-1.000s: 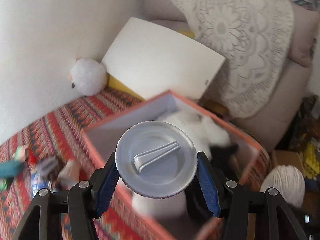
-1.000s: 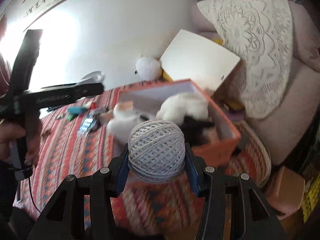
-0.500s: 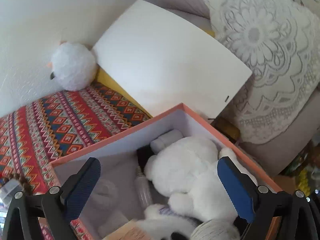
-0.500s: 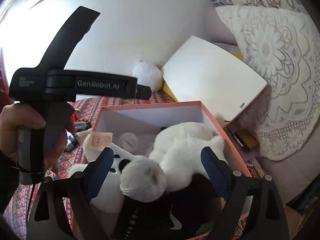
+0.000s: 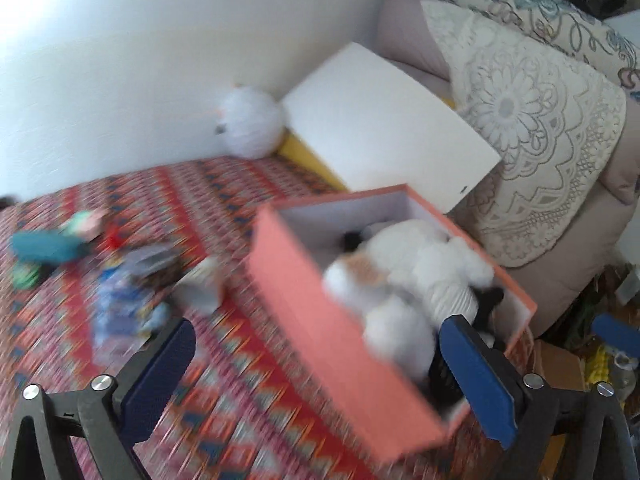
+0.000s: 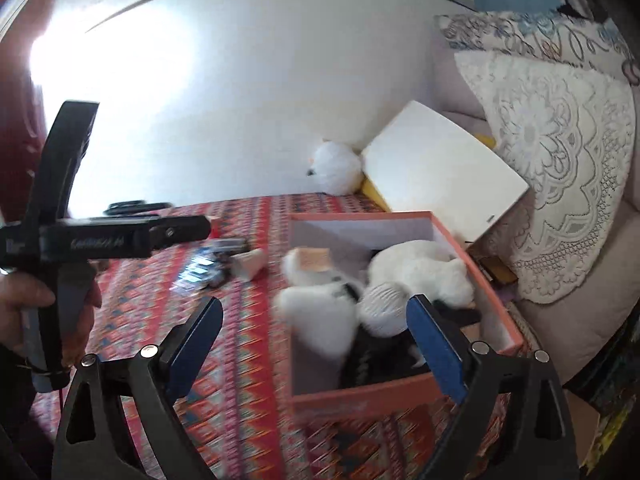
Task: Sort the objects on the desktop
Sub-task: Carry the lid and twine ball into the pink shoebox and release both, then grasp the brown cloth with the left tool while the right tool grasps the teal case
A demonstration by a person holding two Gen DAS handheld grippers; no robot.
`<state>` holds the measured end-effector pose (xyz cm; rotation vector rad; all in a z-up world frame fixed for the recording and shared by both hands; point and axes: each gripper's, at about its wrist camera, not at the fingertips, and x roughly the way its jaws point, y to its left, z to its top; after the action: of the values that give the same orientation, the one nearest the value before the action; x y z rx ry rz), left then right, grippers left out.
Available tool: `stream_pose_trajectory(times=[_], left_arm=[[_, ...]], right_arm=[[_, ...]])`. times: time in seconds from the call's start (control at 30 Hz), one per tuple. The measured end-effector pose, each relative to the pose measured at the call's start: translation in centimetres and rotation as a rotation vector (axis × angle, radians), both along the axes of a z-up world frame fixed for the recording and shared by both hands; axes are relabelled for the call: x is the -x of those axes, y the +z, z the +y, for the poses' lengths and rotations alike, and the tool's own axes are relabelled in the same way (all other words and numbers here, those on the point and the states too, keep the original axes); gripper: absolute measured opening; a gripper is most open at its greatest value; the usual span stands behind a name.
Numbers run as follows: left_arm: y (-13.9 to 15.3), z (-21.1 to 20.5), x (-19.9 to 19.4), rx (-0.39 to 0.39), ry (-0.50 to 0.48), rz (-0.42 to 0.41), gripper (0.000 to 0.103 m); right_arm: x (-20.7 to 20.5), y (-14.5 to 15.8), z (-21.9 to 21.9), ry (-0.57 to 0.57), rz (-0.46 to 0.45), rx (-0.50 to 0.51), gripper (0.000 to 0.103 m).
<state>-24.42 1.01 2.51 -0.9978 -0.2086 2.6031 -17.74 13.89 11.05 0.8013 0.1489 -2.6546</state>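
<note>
A red patterned woven tablecloth [image 6: 248,340] covers the desktop, which meets a white wall at the back and a beige sofa draped with a cream lace cover [image 6: 560,184] on the right. A large white flat board [image 5: 384,128] leans at the back corner against the sofa, with a yellow edge showing beneath it. In front of it sits the open orange cardboard box with a pale lining [image 5: 320,320], resting on the cloth near the sofa-side edge of the table. Inside the box lies a white plush toy [image 6: 420,268], and just beside it rests the ball of off-white yarn [image 6: 380,312], touching dark items deeper in the box. A round fluffy white toy [image 5: 250,128] stands against the wall, just beside the board. The left gripper [image 5: 324,376] has its blue-padded jaws spread wide and holds nothing, hovering over the near side of the box. The right gripper [image 6: 320,352] is likewise spread wide and empty, just in front of the box. To the left of the box, a blurred cluster of small desktop objects [image 5: 132,284] lies on the cloth, too smeared to identify singly.
</note>
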Motion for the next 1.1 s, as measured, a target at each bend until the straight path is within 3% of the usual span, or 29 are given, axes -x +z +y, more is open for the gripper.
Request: stream_pose_trajectory(times=[0.3,0.57,0.77,0.93,1.03,1.1], left_arm=[[-6.7,-13.2,-12.1,0.044,0.207,-0.105,0.102],[-11.4,-24.2,-16.3,0.117,0.514,-0.14,0.102],[-13.5,-29.4,-12.3,0.09,0.608,-0.188,0.102],[-14.5,-32.5,-5.1,0.122,0.629,-0.205,0.102],[-15.9,-35.1,-0.5,0.108,0.659,-0.235,0.102],[-17.1,-36.7,2.1,0.092,0.674,-0.258,0.102]], right_arm=[[-8.8,-2.8,-9.3,0.171,-0.075,-0.038,0.097],[-9.7,-8.0,-18.9,0.313,-0.226,-0.067,0.097],[-2.9,-9.7,-24.8,0.322,-0.271,-0.03,0.097],[3.9,-10.8,-29.6,0.318,-0.313,0.028,0.097],[9.7,-11.3,-34.3,0.33,-0.229,-0.029,0.097],[14.0,-12.5,-37.7,0.335,-0.184,-0.119,0.097]])
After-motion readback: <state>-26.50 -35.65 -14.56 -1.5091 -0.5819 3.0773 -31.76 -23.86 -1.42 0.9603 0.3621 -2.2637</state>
